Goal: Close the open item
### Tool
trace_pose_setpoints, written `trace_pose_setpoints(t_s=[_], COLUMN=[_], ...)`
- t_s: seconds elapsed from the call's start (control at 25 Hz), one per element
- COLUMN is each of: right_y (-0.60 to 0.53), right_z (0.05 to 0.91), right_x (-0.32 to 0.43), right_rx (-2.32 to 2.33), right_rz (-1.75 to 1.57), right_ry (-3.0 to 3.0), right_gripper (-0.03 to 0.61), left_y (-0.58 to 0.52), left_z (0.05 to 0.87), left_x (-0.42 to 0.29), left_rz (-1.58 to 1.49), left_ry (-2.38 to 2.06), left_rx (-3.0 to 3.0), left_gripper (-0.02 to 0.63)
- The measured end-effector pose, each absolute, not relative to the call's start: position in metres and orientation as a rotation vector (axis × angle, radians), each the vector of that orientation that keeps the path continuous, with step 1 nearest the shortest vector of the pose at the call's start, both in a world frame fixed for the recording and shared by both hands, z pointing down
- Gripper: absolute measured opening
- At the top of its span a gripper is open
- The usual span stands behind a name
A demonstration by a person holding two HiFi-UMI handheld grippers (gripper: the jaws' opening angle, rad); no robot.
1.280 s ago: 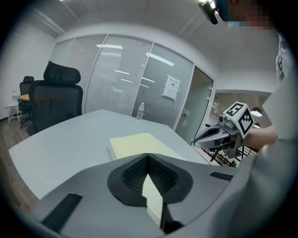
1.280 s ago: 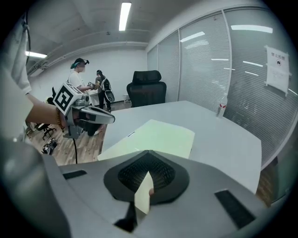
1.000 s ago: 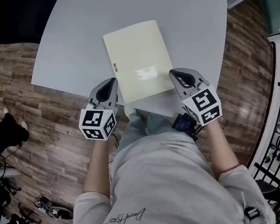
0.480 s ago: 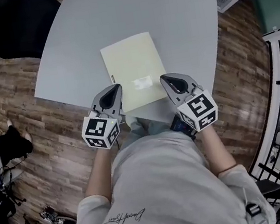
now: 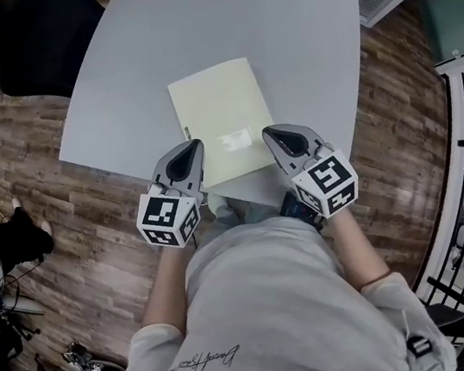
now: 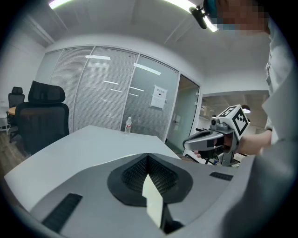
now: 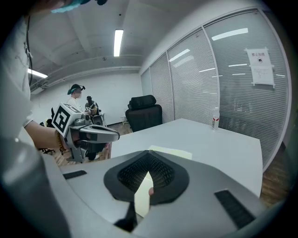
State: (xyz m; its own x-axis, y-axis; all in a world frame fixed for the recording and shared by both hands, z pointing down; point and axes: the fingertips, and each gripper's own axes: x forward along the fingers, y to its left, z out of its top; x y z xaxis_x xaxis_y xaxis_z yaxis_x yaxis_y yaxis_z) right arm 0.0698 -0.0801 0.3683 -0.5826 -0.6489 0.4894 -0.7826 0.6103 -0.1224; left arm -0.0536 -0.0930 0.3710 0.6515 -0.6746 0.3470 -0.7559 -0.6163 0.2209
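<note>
A pale yellow folder (image 5: 222, 121) is seen lying flat and closed on the grey table (image 5: 296, 39), near its front edge. The left gripper (image 5: 190, 152) and right gripper (image 5: 273, 137) are held at the folder's two near corners, each with its jaws drawn together at the tips and clamped on nothing. A bottle (image 6: 128, 124) is stood upright at the far edge; its contents cannot be made out.

Grey table (image 5: 299, 56) on wood-plank floor (image 5: 38, 176), black office chair (image 6: 44, 118) beside it, clear bottle (image 6: 128, 124) at its far edge.
</note>
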Motion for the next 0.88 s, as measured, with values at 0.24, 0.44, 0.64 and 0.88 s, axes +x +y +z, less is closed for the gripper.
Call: trace_pose_setpoints(t_s=[0.24,0.44,0.64,0.88], right_y=[-0.077,-0.075,-0.072,-0.067], right_z=[0.371,0.372,0.372,0.367], right_x=[0.071,0.069,0.068,0.064], right_rx=[1.147,1.138,1.120,1.105], right_rz=[0.486,0.480,0.481,0.475], right_ry=[-2.453,-2.459,-2.469,-2.478], right_gripper=[0.012,0.012,0.012,0.012], left_y=[-0.087,-0.084,-0.080,-0.076], left_z=[0.371,0.370,0.369,0.363], left_x=[-0.049,-0.049,-0.047,-0.048], left_rz=[0.329,0.327,0.330,0.320], left_ry=[-1.118,-1.116,-1.121,-1.130], left_rx=[2.535,2.540,2.543,2.540], left_gripper=[0.008,0.008,0.008,0.008])
